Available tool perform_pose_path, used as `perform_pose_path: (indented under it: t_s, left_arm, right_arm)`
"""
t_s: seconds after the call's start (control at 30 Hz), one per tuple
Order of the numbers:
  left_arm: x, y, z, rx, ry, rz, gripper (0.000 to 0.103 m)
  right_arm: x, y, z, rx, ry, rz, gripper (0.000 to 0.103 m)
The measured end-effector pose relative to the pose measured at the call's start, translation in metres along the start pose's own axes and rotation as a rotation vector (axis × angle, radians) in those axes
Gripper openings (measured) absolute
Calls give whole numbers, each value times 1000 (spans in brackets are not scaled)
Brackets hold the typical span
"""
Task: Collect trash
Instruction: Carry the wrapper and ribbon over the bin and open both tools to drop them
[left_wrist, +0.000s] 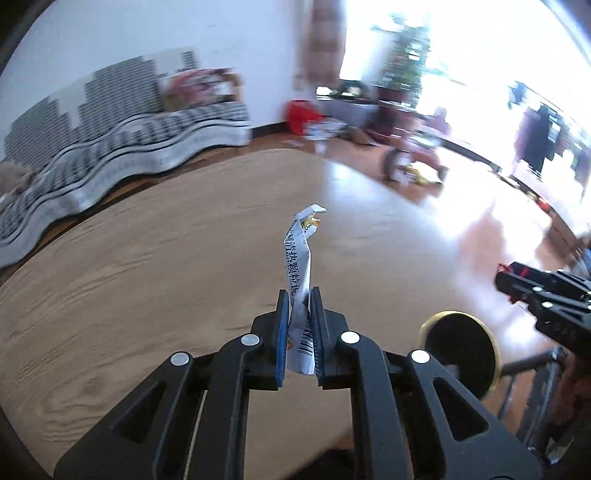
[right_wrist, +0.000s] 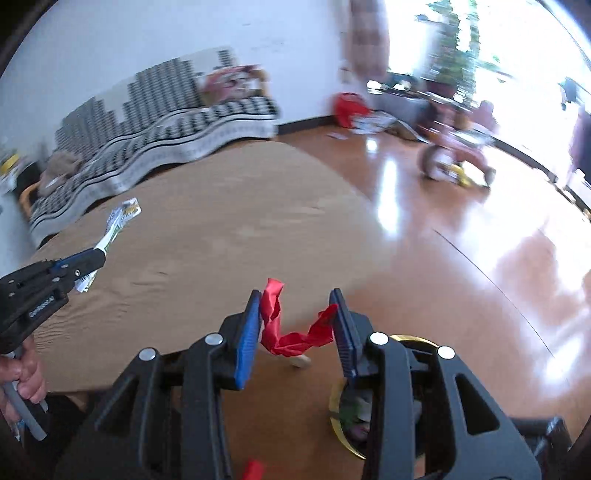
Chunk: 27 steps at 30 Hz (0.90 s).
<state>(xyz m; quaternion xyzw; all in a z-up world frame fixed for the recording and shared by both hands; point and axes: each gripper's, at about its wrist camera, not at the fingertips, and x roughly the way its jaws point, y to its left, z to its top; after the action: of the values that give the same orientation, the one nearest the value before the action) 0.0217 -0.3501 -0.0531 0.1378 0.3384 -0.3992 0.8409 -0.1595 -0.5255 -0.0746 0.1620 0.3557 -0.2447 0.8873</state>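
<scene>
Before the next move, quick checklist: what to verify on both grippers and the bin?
1. Left gripper grip on white wrapper: ok, pinched between the pads, wrapper standing upright.
2. Right gripper open: ok, jaws apart.
3. Red wrapper released: not ok, it hangs draped between the open fingers, touching both pads.
4. Bin under the right gripper: ok, gold rim shows just below the right finger.
5. Bin has room: cannot tell, gripper hides most of the opening.
6. Left gripper over the bin: not ok, the bin sits to its right, past the table edge.
</scene>
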Motion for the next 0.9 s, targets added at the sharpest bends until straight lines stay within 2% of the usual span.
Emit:
perform_pose_path:
  t_s: [0.17, 0.43, 0.7, 0.9]
  left_arm:
    - [26, -82, -6, 83, 30, -130, 11]
    - [83, -174, -42, 165, 176, -269, 11]
    - [135, -204, -77, 210, 306, -314, 11]
    - [159, -210, -83, 229, 340, -320, 12]
  right_arm:
    - [-12, -84, -39, 118, 34, -84, 38]
    - [2, -154, -86, 246, 117, -120, 39]
    - [25, -173, -109, 292, 177, -106, 39]
    - [36, -178, -107, 308, 188, -102, 39]
